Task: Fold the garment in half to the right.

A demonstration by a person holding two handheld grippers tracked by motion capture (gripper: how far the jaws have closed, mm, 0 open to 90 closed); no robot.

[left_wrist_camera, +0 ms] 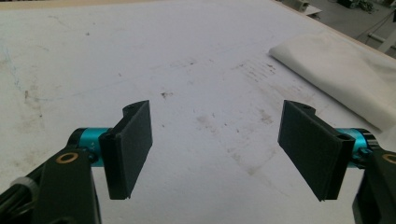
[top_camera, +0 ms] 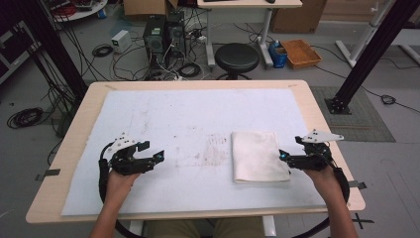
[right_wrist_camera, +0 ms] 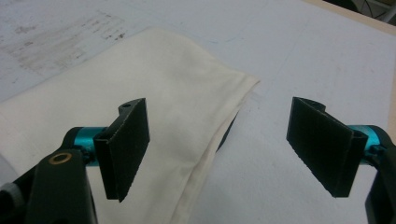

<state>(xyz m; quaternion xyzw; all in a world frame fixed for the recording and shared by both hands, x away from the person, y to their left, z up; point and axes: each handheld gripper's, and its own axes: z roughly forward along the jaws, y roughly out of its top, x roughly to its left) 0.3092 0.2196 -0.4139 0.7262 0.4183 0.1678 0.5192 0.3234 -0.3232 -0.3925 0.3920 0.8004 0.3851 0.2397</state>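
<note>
The left gripper (top_camera: 159, 157) is hovering wide-jawed over the mat (top_camera: 173, 124); the right gripper (top_camera: 282, 155), jaws also spread, is straddling the cloth's (top_camera: 257, 154) edge.

Right gripper (right_wrist_camera: 217, 151) jaws spread wide apart, nothing between the pads. Folded white cloth (right_wrist_camera: 140, 102) lies flat on the stained white table cover (right_wrist_camera: 303, 51), layered edge running under the gap; left jaw sits over the cloth, right jaw over bare cover.
</note>
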